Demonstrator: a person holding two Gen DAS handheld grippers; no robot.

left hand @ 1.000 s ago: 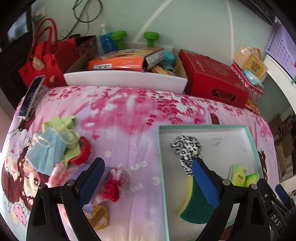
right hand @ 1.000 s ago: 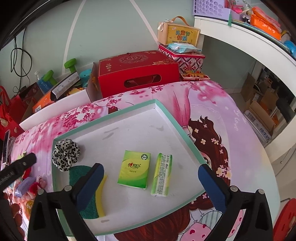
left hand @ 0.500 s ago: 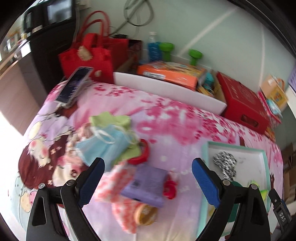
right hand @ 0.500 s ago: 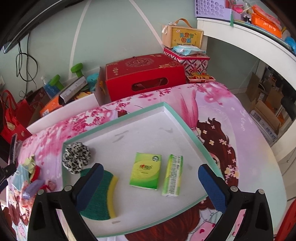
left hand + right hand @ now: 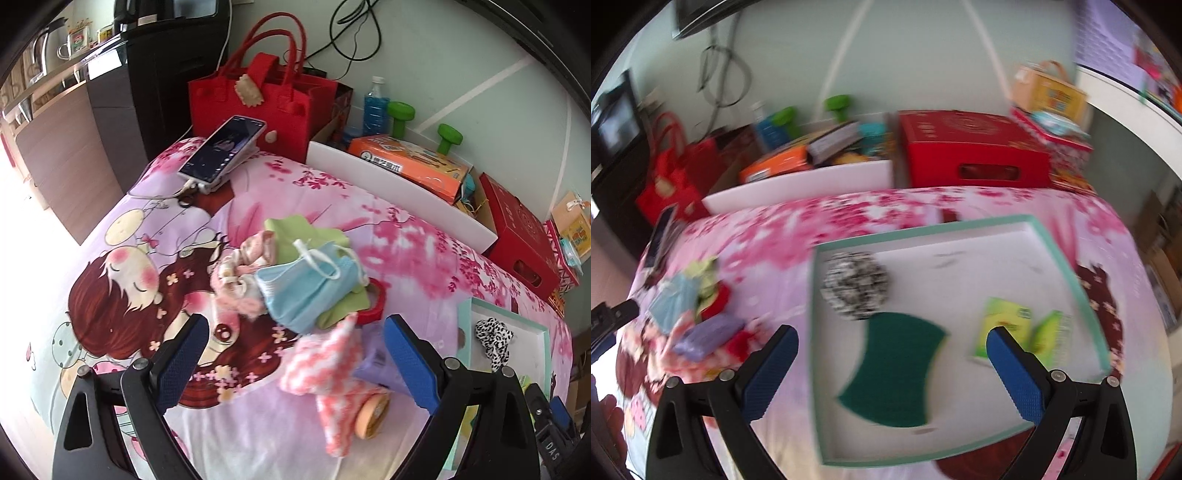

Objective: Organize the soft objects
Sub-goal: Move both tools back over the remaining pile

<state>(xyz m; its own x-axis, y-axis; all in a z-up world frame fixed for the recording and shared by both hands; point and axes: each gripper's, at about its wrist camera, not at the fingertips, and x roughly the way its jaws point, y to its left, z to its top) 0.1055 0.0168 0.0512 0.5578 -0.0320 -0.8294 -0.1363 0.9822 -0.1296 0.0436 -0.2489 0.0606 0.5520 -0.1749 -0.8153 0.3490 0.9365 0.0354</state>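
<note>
On the pink bedspread lies a pile of soft things: a blue face mask on a green cloth, a pink scrunchie, a pink-and-white knitted cloth and a purple packet. My left gripper stands open just before the pile, holding nothing. The teal-rimmed white tray holds a leopard scrunchie, a green sponge and two green tissue packs. My right gripper hangs open over the tray's near side. The right wrist view is blurred.
A phone on a stand sits at the bed's far left, with a red felt bag behind it. A white box of toys and a red carton line the far edge. A roll of tape lies near the knitted cloth.
My left gripper has swung left from above the tray to the pile of soft things. The right gripper has shifted left too, bringing the tray's left half and the pile into view.
</note>
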